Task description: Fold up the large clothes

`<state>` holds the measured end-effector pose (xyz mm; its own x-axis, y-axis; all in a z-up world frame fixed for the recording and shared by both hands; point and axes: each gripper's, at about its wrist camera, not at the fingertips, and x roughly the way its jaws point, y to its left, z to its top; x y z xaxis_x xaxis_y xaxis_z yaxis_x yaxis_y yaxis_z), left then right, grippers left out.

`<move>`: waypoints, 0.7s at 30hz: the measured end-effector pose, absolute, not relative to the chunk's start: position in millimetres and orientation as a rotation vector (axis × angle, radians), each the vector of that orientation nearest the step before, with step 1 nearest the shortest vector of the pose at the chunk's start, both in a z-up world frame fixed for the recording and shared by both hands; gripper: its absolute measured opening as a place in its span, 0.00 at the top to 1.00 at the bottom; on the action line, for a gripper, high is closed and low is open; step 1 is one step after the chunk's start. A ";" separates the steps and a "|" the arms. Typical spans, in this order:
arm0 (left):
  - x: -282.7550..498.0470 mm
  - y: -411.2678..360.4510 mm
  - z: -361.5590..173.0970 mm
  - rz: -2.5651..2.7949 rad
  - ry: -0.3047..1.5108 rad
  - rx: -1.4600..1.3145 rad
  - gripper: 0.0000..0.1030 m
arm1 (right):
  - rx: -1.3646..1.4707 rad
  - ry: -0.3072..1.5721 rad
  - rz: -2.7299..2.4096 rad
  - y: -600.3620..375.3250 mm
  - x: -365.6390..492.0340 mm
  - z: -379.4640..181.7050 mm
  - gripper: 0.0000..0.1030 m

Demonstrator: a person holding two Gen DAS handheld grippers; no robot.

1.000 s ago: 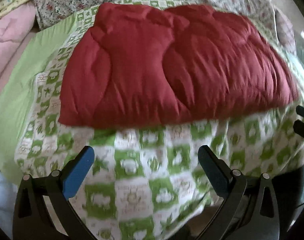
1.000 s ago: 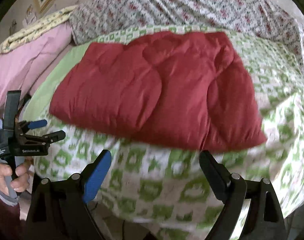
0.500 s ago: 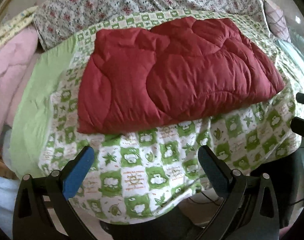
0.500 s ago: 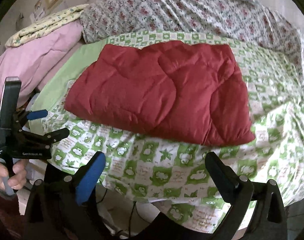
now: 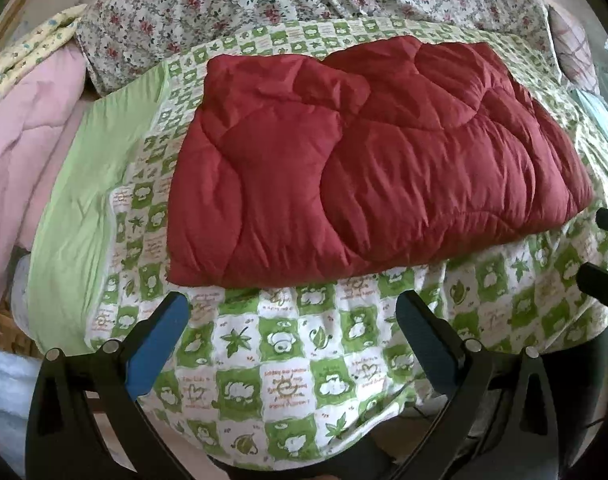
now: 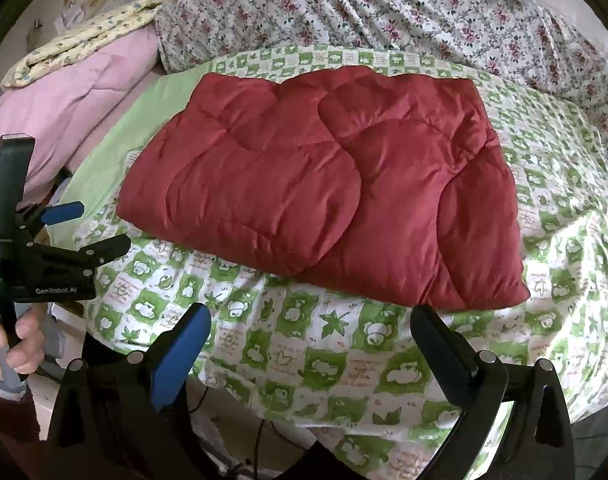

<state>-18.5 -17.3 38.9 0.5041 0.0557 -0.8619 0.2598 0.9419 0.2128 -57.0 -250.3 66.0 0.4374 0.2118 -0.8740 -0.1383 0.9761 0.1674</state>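
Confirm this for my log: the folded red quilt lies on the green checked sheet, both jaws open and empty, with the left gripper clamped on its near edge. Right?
Not quite. The left gripper is not clamped on the red quilt; the left wrist view shows it clear of the near edge. The quilt does lie folded on the green checked sheet, and the right gripper is open and empty too.

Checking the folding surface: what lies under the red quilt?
The red quilt lies folded on a green-and-white checked sheet, which shows on every side of it. Whatever lies between quilt and sheet is covered, and the quilt's inner layers are hidden too.
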 end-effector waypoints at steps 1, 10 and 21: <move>-17.5 -18.2 39.3 -0.127 1.038 0.334 0.00 | 0.073 1.096 0.216 -249.6 -55.5 66.3 0.02; -8.3 -25.4 41.1 -0.131 1.025 0.330 0.00 | 0.065 1.090 0.223 -245.3 -40.7 68.9 0.02; -1.5 -30.5 44.0 -0.132 1.021 0.322 0.00 | 0.064 1.079 0.229 -246.6 -29.4 74.2 0.02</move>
